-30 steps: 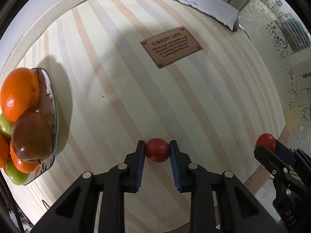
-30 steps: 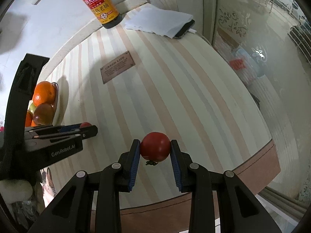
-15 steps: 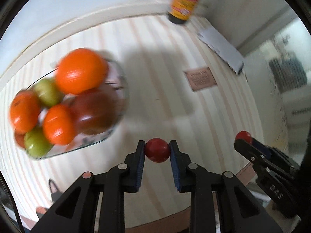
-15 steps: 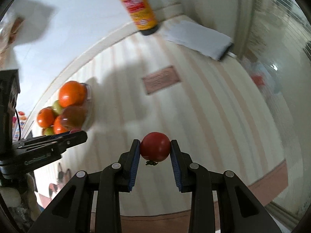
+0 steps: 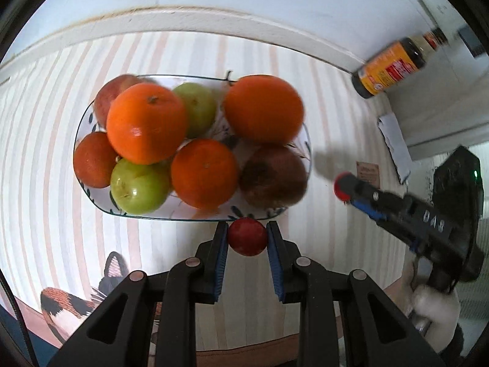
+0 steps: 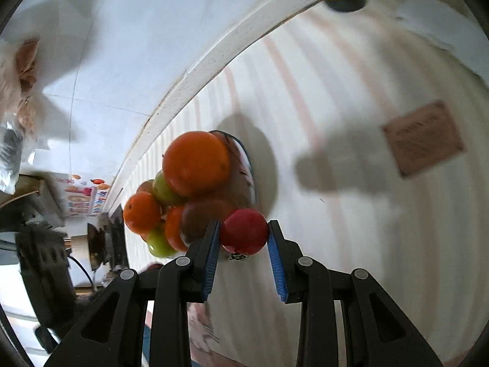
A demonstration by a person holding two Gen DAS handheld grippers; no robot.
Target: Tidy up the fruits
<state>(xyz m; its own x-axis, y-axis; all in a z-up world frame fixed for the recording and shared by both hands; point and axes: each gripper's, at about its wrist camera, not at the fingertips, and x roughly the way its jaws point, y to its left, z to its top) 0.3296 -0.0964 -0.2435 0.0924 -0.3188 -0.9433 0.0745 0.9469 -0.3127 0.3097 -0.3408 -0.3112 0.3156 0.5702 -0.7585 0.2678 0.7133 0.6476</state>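
Note:
A glass plate (image 5: 91, 195) on the striped table holds several oranges, green apples and a brown fruit (image 5: 272, 180). My left gripper (image 5: 247, 238) is shut on a small red fruit (image 5: 247, 236), held just in front of the plate's near rim. My right gripper (image 6: 244, 235) is shut on a red tomato (image 6: 244, 235), held right beside the plate (image 6: 249, 165) and its piled fruit. The right gripper also shows in the left wrist view (image 5: 343, 188), to the right of the plate, with its red tomato at the tip.
A dark sauce bottle (image 5: 394, 67) with a yellow label stands at the back by the wall. White paper (image 5: 394, 143) and a brown plaque (image 6: 424, 137) lie on the table to the right. A white ledge (image 5: 183, 21) runs behind the plate.
Both grippers have swung left toward the fruit plate with their red fruits still held. The plate now lies straight ahead of the left gripper and close to the right one.

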